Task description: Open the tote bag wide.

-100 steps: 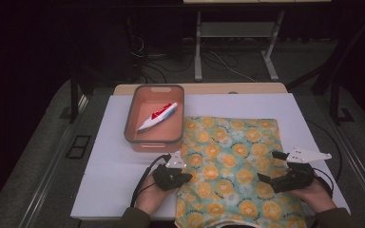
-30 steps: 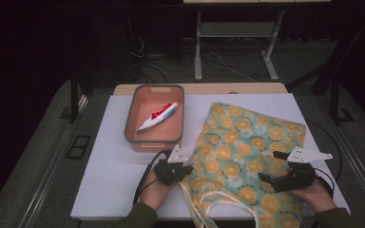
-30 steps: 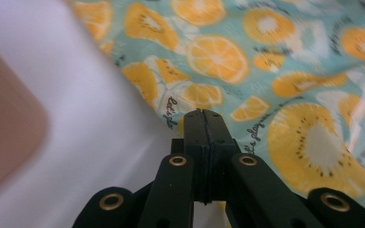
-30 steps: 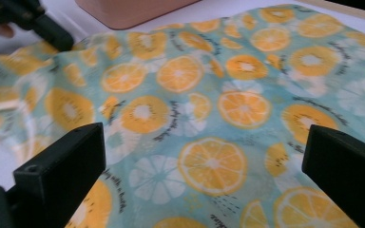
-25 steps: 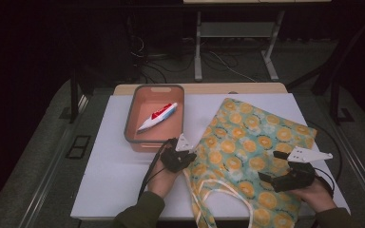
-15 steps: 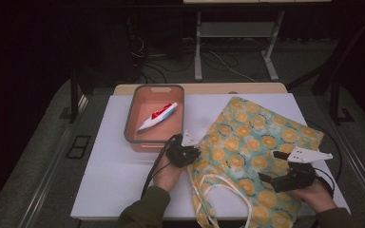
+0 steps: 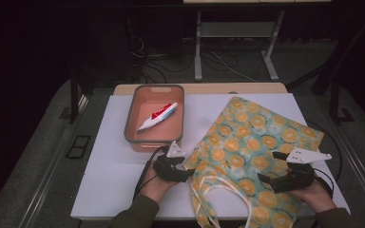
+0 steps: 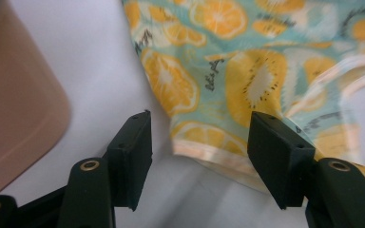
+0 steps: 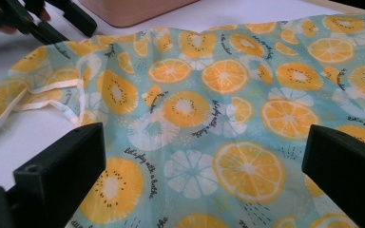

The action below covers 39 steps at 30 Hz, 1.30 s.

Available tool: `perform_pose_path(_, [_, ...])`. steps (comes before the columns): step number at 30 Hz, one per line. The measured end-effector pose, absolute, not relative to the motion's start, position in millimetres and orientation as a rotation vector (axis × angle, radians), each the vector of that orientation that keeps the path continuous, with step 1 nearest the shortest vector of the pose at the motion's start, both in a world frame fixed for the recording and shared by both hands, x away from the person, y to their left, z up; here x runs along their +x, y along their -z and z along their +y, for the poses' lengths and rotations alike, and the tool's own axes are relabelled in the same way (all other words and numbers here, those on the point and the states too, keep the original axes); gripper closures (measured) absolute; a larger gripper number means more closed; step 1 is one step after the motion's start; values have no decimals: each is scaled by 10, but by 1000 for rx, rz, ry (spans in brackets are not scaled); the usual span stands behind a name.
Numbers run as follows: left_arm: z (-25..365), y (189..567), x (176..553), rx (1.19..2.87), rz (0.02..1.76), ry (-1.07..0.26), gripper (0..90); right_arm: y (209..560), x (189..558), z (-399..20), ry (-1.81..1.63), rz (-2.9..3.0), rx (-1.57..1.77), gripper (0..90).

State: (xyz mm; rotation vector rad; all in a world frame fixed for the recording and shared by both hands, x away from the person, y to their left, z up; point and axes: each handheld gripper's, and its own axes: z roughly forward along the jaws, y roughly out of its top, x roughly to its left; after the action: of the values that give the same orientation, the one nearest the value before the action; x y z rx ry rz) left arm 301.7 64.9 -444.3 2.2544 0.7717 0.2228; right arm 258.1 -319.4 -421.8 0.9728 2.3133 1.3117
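A cloth bag point(image 7: 252, 142) printed with orange and kiwi slices lies slanted on the white board, its cream handles point(image 7: 218, 190) toward the near edge. My left gripper point(image 7: 186, 172) sits at the bag's left corner. In the left gripper view its jaws point(image 8: 202, 118) have just been opening; the hemmed corner point(image 8: 209, 142) lies loose between them, unpressed. My right gripper point(image 7: 267, 166) rests over the bag's right part, jaws point(image 9: 204, 137) wide open above the flat fabric point(image 9: 228, 109). A salmon bin point(image 7: 129, 114) holds a red-and-white tube point(image 7: 158, 116).
The bin point(image 8: 14, 109) stands close to the left of my left gripper. The white board point(image 7: 109, 171) covers a wooden table whose back edge point(image 7: 204, 88) shows. Beyond lie a dark floor, cables and a metal frame point(image 7: 237, 33).
The left gripper dragged the bag's left corner up toward the bin, turning the bag. It has since drawn back toward the person and opened, letting the corner go. The right gripper kept still.
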Motion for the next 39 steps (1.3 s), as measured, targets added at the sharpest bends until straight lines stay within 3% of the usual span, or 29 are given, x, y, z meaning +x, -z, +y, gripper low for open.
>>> perform_pose_path(2, [591, 4473, 3015, 2277, 737, -238, 537, 4217, 2581, -3199, -1312, 2311, 973, 5])
perform_pose_path(3, [569, 4467, 3012, 2286, 717, -255, 707, 4218, 2586, -3203, -1312, 2311, 975, 5])
perform_pose_path(4, [551, 4463, 3019, 2289, 700, -241, 707, 4218, 2586, -3203, -1312, 2311, 975, 5])
perform_pose_path(6, [496, 4461, 3037, 2299, 689, -259, 871, 4221, 2590, -3202, -1311, 2313, 974, 5])
perform_pose_path(12, [354, 4370, 3255, 2276, 722, -426, 885, 4219, 2590, -3199, -1315, 2313, 973, 5])
perform_pose_path(16, [363, 4387, 3349, 2231, 754, -416, 879, 4218, 2593, -3205, -1318, 2312, 974, 5])
perform_pose_path(18, [384, 4396, 3333, 2222, 756, -412, 829, 4219, 2594, -3204, -1319, 2315, 971, 5])
perform_pose_path(22, [462, 4322, 3228, 2182, 752, -368, 632, 4213, 2582, -3199, -1319, 2316, 967, 5])
perform_pose_path(29, [793, 4145, 2981, 2101, 735, -295, 492, 4202, 2573, -3171, -1310, 2345, 971, 8])
perform_pose_path(36, [1225, 4189, 2697, 2069, 753, -264, 335, 4123, 2535, -3035, -1345, 2389, 948, 67])
perform_pose_path(39, [1365, 4235, 2625, 2068, 765, -258, 257, 4117, 2528, -2890, -1341, 2429, 917, 166])
